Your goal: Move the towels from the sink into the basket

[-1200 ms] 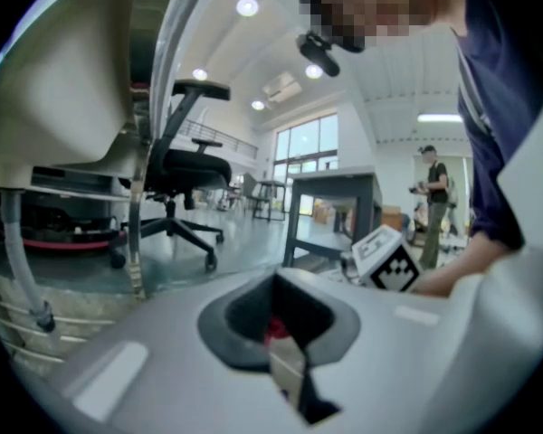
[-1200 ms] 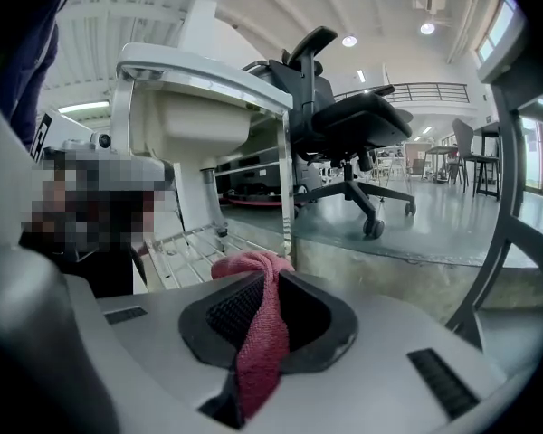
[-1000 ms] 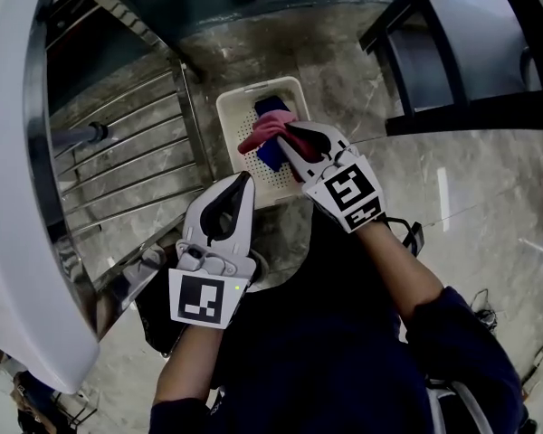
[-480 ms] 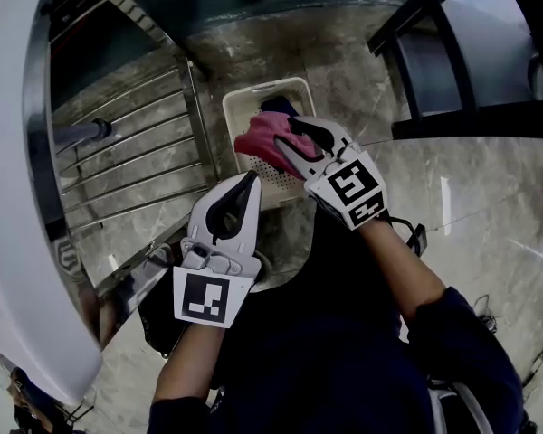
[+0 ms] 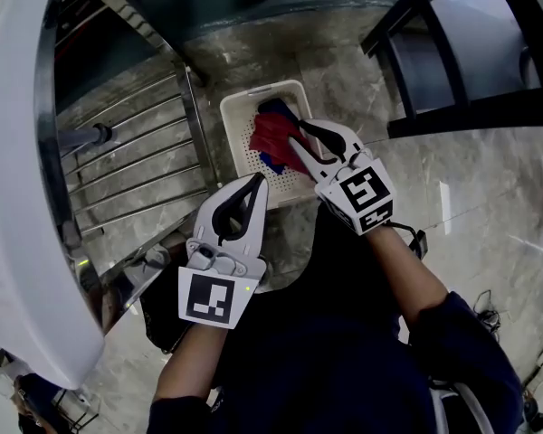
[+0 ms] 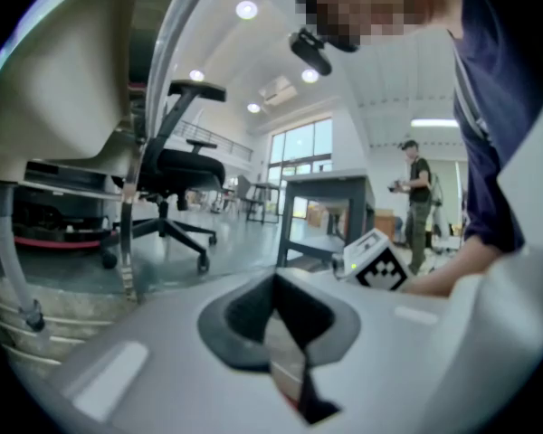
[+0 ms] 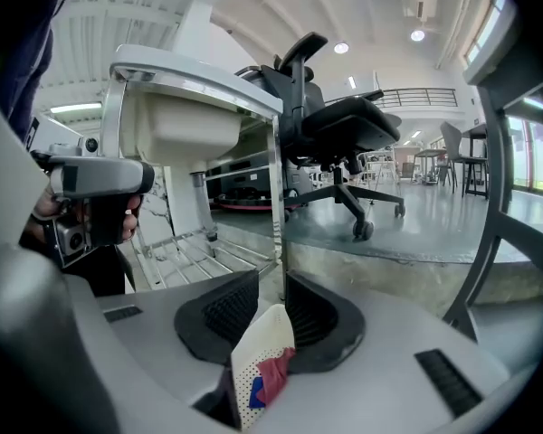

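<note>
**Red towel** (image 5: 271, 135): crumpled, lying inside the basket on top of the other cloth and clear of both tongs.

**Blue towel** (image 5: 274, 108): in the same basket under the red one. It shows at the red towel's 12 o'clock edge and again at its 6 o'clock edge.

**Basket** (image 5: 234, 117): cream, rectangular, with a perforated bottom. It stands on the marble floor (image 5: 344, 70) at 12 o'clock from the person and holds both towels.

**Right tongs** (image 5: 296, 134): held over the basket's 4 o'clock side. They are released, and the jaws stand apart though they have just been closing. Nothing is pinched between them; only the basket and its towels show through the gap below.

**Left tongs** (image 5: 256, 181): at 6 o'clock of the basket, outside its rim. They are clenched tip to tip and carry nothing.

**Sink** (image 5: 18, 197): a white basin along the 9 o'clock edge of the head view. Its inside cannot be seen.

**Chrome rack** (image 5: 136, 161): railed, between the sink and the basket.

**Table frame** (image 5: 452, 107): dark, at 2 o'clock.
</note>
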